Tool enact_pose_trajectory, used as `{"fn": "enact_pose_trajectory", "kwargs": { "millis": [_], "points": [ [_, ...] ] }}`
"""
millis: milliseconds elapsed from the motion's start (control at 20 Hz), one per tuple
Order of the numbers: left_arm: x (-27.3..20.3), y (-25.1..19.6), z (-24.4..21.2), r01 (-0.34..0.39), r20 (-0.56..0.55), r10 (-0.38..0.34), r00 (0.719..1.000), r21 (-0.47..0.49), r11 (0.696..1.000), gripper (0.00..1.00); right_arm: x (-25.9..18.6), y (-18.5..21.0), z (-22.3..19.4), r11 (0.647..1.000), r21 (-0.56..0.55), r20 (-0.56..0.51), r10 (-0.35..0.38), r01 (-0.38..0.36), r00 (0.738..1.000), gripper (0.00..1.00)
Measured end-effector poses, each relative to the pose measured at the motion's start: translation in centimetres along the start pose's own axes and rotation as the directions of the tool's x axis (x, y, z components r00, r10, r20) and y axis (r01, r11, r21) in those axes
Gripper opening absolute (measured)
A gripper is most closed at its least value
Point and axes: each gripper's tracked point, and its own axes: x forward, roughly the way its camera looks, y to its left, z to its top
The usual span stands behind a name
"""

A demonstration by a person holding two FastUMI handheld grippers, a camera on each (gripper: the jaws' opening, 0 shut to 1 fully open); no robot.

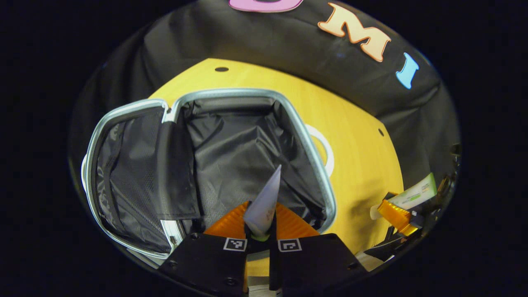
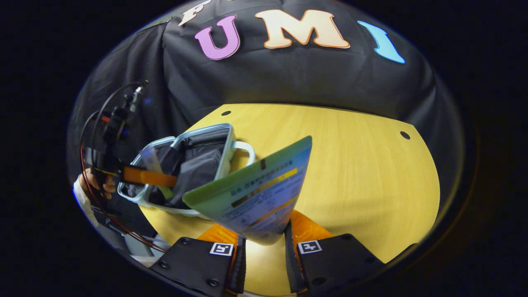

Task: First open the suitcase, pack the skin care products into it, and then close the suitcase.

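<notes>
Left gripper view: the left tool (image 1: 260,231) sat at bottom centre, its two fingers pressed on a pale tube (image 1: 264,202) that stood edge-on between them with its flat crimped end pointing up the frame. Behind the tube, the suitcase (image 1: 317,165) lay open on the yellow desk (image 1: 363,165), occupying left and centre of the frame. Its silver-blue rim ran around two halves: a mesh-lined half at left and a dark fabric-lined half at centre. The tube's tip overlapped the dark-lined half in the picture; I could not tell whether it was inside. A white handle loop (image 1: 326,148) showed just right of the rim. At lower right, the right tool (image 1: 398,216) held a green and white tube (image 1: 414,194) near the desk's edge.

Right gripper view: the right tool (image 2: 264,243) at bottom centre was clamped on the green and white tube (image 2: 255,194), whose broad printed face tilted toward upper right. The open suitcase (image 2: 225,165) sat at centre left on the desk (image 2: 363,173), handle toward the middle of the frame. The left tool (image 2: 156,177) reached over the suitcase from the left edge, holding the pale tube (image 2: 150,161). A hand (image 2: 97,183) with a white sleeve held that tool, cables looping above it.
</notes>
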Motion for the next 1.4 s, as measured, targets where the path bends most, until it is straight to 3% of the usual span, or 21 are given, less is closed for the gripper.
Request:
{"fn": "enact_pose_trajectory", "kwargs": {
  "millis": [100,150,200,250,300,400,550,650,700,800,900,1100,1200,1350,1400],
  "points": [
    [0.4,1.0,-0.8,-0.004,-0.051,0.005,0.999,0.023,1.000,0.13,0.6,2.7,0.9,1.000,-0.009,-0.001,0.020,-0.020,1.000,0.42],
    [0.8,1.5,-1.1,-0.003,-0.064,0.005,0.998,0.025,1.000,0.13,0.9,4.0,1.4,0.999,-0.014,0.000,0.033,-0.033,0.999,0.39],
    [0.9,1.8,-1.2,0.003,-0.076,-0.002,0.997,0.019,1.000,0.16,1.4,5.5,1.7,0.999,-0.018,-0.002,0.045,-0.045,0.999,0.42],
    [1.0,2.0,-1.4,0.010,-0.086,-0.010,0.996,0.003,1.000,0.13,1.8,6.5,2.1,0.998,-0.021,-0.007,0.058,-0.058,0.998,0.39],
    [1.1,2.2,-1.4,0.017,-0.092,-0.018,0.996,-0.010,1.000,0.14,2.2,7.6,2.3,0.997,-0.021,-0.012,0.073,-0.073,0.997,0.42],
    [1.1,2.9,-1.5,0.018,-0.105,-0.021,0.994,-0.031,0.999,0.17,3.1,9.8,2.7,0.994,-0.029,-0.026,0.101,-0.101,0.995,0.39],
    [-0.4,3.6,-0.6,0.006,-0.062,-0.008,0.998,-0.026,1.000,0.17,4.5,12.3,2.8,0.990,-0.068,-0.047,0.124,-0.127,0.991,0.39],
    [-2.3,3.2,0.5,0.021,-0.016,-0.021,1.000,-0.025,0.999,0.51,5.7,13.6,2.1,0.985,-0.086,-0.081,0.141,-0.148,0.987,0.39],
    [-3.3,3.1,1.2,0.025,0.010,-0.024,1.000,-0.028,0.999,0.64,6.3,14.0,1.7,0.984,-0.092,-0.102,0.146,-0.156,0.984,0.42],
    [-5.0,3.8,2.0,0.023,0.046,-0.021,0.999,-0.046,0.999,0.91,7.6,14.7,0.5,0.980,-0.108,-0.144,0.153,-0.169,0.978,0.39],
    [-6.4,5.3,2.5,0.009,0.072,-0.004,0.997,-0.075,0.997,0.91,8.3,15.0,-0.7,0.976,-0.126,-0.185,0.151,-0.175,0.971,0.42],
    [-9.1,9.3,3.0,-0.035,0.113,0.053,0.992,-0.156,0.987,0.92,9.6,15.2,-2.8,0.974,-0.143,-0.264,0.133,-0.175,0.955,0.39],
    [-9.9,11.6,3.2,-0.047,0.144,0.077,0.987,-0.204,0.978,0.91,9.9,15.3,-3.0,0.972,-0.158,-0.268,0.128,-0.175,0.955,0.46],
    [-11.5,14.7,2.7,-0.052,0.166,0.102,0.981,-0.280,0.959,0.91,10.5,16.5,-1.8,0.974,-0.131,-0.223,0.153,-0.185,0.963,0.47],
    [-11.9,16.2,2.6,-0.065,0.169,0.121,0.978,-0.301,0.951,0.92,10.3,17.2,-1.2,0.974,-0.111,-0.201,0.170,-0.195,0.965,0.59]
  ]
}}
